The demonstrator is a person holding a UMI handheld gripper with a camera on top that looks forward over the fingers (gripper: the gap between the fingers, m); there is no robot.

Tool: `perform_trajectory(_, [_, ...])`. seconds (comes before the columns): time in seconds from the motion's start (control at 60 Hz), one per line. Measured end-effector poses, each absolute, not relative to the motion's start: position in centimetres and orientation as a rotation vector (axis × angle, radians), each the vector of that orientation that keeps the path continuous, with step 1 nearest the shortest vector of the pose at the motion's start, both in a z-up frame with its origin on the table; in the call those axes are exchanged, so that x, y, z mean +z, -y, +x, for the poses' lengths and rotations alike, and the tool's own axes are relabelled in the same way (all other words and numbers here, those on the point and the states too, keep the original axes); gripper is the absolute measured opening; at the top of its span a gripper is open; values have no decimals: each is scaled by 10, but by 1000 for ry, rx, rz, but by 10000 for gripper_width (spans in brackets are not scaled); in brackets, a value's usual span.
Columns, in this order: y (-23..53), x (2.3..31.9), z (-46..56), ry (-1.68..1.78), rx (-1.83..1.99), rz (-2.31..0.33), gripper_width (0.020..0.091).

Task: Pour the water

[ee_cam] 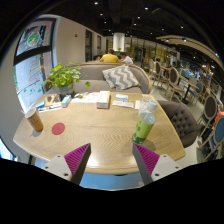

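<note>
A green plastic bottle (145, 125) with a clear top stands on the wooden table (100, 128) near its right edge, ahead of my right finger. A tall brown cup (35, 120) stands at the table's left side, with a small red coaster (58, 128) beside it. My gripper (112, 160) hovers over the table's near edge, open, with nothing between its purple pads (76, 156). Both the bottle and the cup are well beyond the fingertips.
Books and papers (112, 99) lie at the table's far side, and a potted green plant (63, 77) stands at the far left. A sofa with a patterned cushion (121, 76) is behind the table. A grey armchair (180, 118) sits to the right.
</note>
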State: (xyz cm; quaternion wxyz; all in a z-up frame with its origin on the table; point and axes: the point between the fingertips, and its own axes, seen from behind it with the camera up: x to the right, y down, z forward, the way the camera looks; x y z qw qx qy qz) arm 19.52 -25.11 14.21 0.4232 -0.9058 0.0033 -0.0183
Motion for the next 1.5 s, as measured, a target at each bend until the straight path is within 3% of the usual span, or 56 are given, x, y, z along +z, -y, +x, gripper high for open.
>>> perform_trajectory(0.217, [212,93,293,-49,-56,-2249,855])
perform_trajectory(0.517, [119,58,330,-10,-22,-2139,839])
perform_trajectory(0.6, [104,47,329,-11,-9,-2128,731])
perform_trajectory(0.683, [96,45,326,-13,9,-2109,539])
perform_trajectory(0.917, [92,45,329,-55,-27,-2090,415])
perform_trajectory(1.017, [89,48,329,-46,-64,-2097,413])
perform_trajectory(1.25, [76,101,328,44,-277,-2046,413])
perform_trajectory(1.5, [56,222,266,278,-671,-1905,411])
